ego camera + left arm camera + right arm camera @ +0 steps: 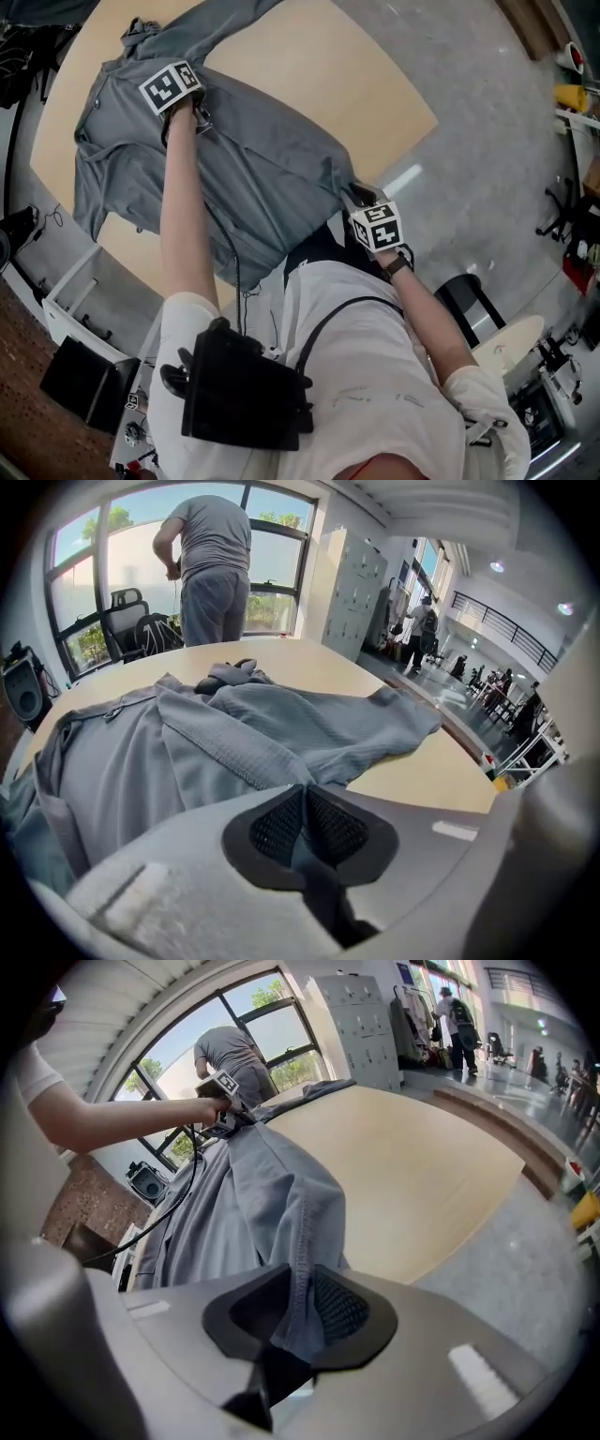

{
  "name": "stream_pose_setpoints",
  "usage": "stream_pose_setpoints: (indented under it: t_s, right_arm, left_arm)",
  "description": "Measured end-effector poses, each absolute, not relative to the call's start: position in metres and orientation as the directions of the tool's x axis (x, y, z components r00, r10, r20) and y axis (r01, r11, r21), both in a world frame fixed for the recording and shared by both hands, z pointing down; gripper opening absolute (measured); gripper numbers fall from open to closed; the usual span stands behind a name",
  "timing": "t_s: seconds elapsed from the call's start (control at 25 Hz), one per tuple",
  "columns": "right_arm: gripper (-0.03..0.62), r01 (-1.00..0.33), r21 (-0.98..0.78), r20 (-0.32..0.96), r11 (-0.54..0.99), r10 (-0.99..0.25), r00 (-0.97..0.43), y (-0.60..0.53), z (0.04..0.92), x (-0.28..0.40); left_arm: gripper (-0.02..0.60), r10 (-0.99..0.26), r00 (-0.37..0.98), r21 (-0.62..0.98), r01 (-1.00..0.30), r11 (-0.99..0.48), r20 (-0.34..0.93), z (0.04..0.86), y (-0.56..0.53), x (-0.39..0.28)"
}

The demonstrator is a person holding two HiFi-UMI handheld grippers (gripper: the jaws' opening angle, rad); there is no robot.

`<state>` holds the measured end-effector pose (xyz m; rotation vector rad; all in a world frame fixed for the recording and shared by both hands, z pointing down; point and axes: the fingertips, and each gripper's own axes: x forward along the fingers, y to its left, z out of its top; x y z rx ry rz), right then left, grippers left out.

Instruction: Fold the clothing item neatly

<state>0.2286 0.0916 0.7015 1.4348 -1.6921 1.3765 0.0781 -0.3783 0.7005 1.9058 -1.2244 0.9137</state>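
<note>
A grey button shirt lies spread and rumpled on the round wooden table. My left gripper reaches over its middle, near the far side, and is shut on a pinch of the cloth that peaks between its pads. Close to my body at the table's near edge, my right gripper is shut on the shirt's stitched hem, which runs down between its pads. From there the shirt stretches away toward the left gripper.
A person stands by the windows beyond the table, with an office chair beside. A speaker sits at the left. On the floor by my right side are a small round table and a dark stool.
</note>
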Motion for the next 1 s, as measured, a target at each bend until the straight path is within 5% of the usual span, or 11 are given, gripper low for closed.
stream_pose_setpoints:
  t_s: [0.24, 0.44, 1.0]
  right_arm:
    - [0.028, -0.918, -0.396, 0.837, 0.012, -0.406, -0.366, 0.093, 0.673, 0.233]
    - [0.021, -0.813, -0.551, 0.703, 0.189, -0.419, -0.575, 0.098, 0.619, 0.205]
    - [0.02, -0.571, -0.678, 0.533, 0.464, -0.225, -0.816, 0.106, 0.559, 0.102]
  left_arm:
    - [0.018, -0.485, 0.426, 0.292, -0.898, -0.329, 0.764, 0.657, -0.367, 0.061]
    - [0.018, -0.509, 0.47, 0.364, -0.882, -0.299, 0.721, 0.624, -0.35, 0.018]
    - [0.015, -0.527, 0.552, 0.527, -0.822, -0.214, 0.647, 0.611, -0.308, -0.072]
